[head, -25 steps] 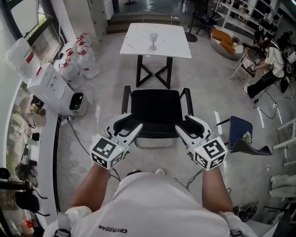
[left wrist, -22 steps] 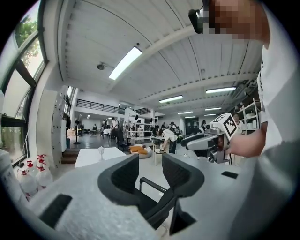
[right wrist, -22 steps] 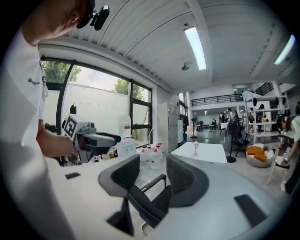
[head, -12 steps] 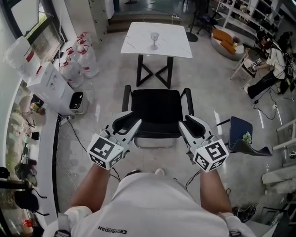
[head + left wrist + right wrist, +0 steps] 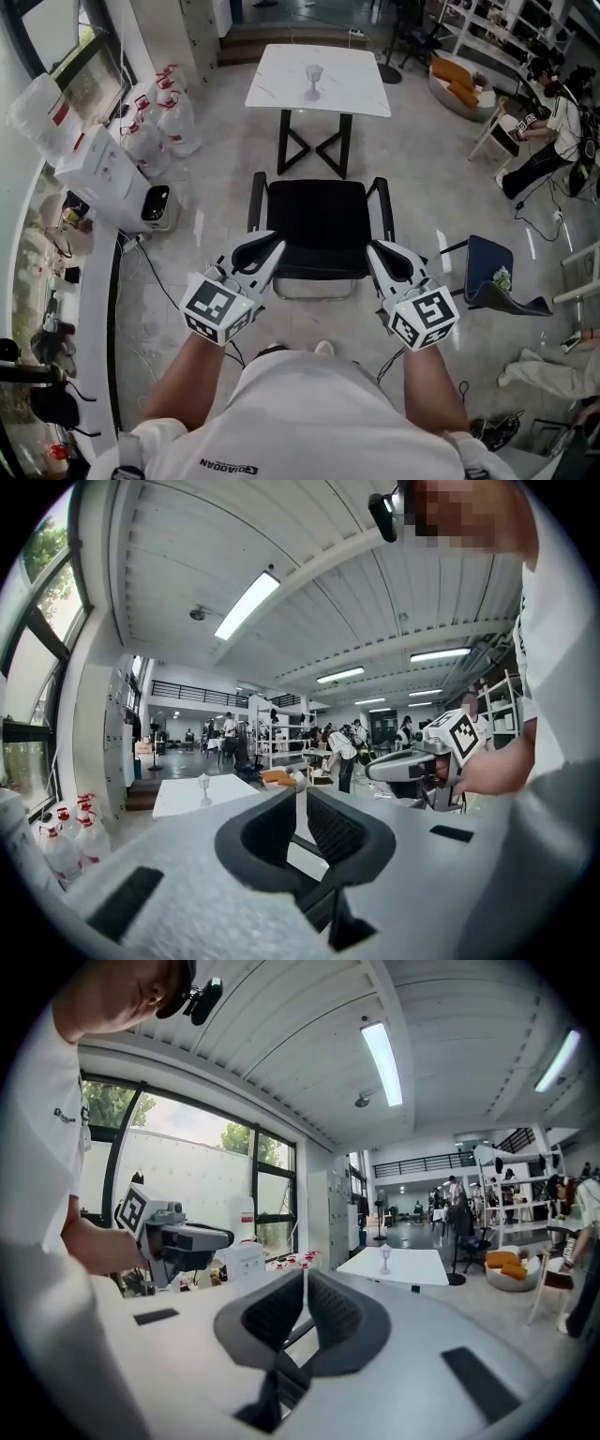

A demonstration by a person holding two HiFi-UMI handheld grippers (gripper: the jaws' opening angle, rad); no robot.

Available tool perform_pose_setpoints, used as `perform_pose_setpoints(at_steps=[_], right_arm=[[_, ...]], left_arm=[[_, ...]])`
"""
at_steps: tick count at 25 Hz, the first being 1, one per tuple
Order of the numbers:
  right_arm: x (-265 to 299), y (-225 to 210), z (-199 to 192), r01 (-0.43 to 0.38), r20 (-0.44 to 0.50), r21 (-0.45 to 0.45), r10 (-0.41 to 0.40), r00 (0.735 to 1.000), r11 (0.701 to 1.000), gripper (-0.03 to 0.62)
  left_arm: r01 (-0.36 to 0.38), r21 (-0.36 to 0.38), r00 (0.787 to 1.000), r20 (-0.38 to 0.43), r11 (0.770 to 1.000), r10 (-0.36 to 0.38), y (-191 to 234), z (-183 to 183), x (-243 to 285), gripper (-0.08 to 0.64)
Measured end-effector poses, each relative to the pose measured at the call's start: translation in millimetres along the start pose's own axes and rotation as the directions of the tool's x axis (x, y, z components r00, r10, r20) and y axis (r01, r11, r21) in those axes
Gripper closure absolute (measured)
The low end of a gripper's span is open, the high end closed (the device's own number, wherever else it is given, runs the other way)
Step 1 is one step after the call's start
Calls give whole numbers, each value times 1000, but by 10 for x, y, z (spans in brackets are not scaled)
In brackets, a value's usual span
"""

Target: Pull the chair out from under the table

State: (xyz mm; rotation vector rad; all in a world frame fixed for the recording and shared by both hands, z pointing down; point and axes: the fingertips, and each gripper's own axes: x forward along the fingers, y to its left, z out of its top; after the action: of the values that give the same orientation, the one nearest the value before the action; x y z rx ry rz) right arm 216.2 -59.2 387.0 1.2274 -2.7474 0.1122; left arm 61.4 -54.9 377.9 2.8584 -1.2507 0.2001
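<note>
pale floor (image 5: 422, 169), chair (image 5: 317, 220) base mostly hidden by seat

Left claw (image 5: 272, 247), right claw (image 5: 374, 249) just closed on chair (image 5: 314, 220).

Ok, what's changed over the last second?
Both pairs of jaws have just been closing. The left hand-held gripper and the right hand-held gripper went from wide open to almost together, at the chair's back corners. Their own views show nothing between the jaws. The chair, the table and both hands stayed put.
</note>
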Motion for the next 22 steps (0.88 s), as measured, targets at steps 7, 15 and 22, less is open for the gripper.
perform_pose_setpoints(at_steps=[7, 15, 22], right_arm=[[20, -8, -70, 19, -21, -13, -19, 1000, 1000, 586], [29, -38, -118, 1, -19, 21, -1, 1000, 1000, 588], [46, -21, -167, -17, -40, -6, 16, 999, 1000, 588]], left_arm=[[-20, 5, 999, -31, 1000, 20, 30, -63, -6, 551], [-20, 5, 999, -45, 1000, 20, 30, -111, 33, 551], [-14, 19, 999, -48, 1000, 15, -25, -129, 65, 552]])
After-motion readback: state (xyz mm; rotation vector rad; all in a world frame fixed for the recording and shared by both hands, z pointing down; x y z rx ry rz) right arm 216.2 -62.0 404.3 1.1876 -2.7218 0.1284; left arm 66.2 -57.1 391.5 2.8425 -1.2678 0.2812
